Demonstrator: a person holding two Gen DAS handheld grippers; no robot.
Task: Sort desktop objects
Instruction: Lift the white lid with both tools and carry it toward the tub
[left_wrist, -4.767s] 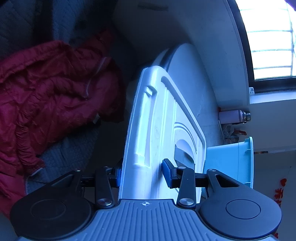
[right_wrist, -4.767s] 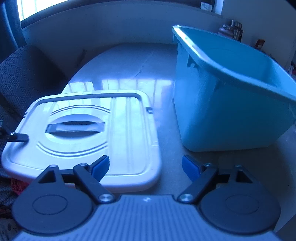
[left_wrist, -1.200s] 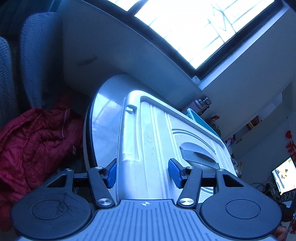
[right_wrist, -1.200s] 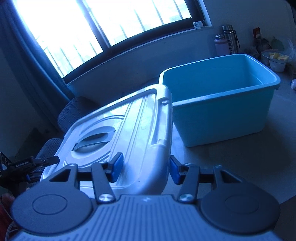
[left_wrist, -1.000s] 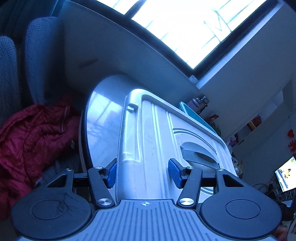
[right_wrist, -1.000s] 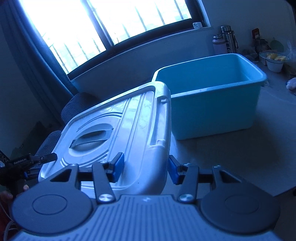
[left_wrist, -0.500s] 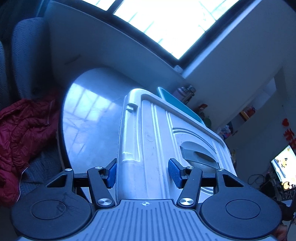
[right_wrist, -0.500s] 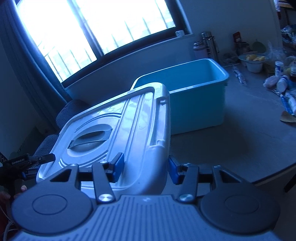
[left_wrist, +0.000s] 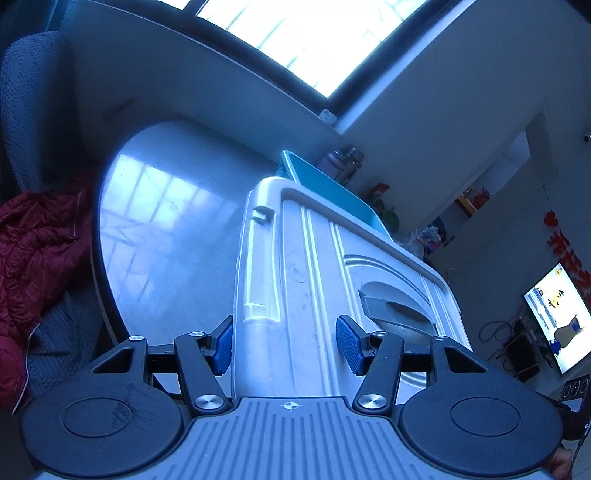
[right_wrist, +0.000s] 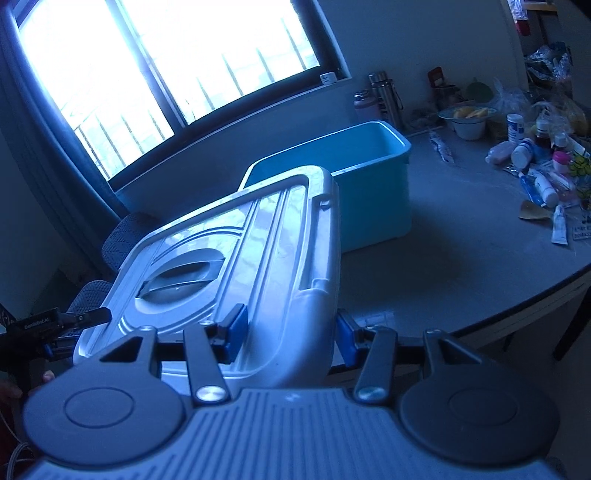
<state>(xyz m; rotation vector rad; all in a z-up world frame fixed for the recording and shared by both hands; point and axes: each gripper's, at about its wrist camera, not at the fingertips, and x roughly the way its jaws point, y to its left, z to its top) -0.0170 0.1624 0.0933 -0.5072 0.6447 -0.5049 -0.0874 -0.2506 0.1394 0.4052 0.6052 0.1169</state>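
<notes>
Over table (right_wrist: 461, 258), tongs (right_wrist: 291, 336) gripping lid (right_wrist: 236, 258)

Desk (right_wrist: 461, 266) bare between teal bin (right_wrist: 373, 206) and near edge; bottles and tubes (right_wrist: 535, 173) crowd its right end.

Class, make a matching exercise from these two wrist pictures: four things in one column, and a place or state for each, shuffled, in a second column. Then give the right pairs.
Things
1. white lid
2. teal bin
3. red jacket
4. bottles and tubes

Places or states
A. stands open on the table
B. lies on a chair beside the table
C. scattered at the table's far right
D. gripped at two opposite edges, lifted and tilted

Pairs: 1-D, 2-A, 3-B, 4-C
</notes>
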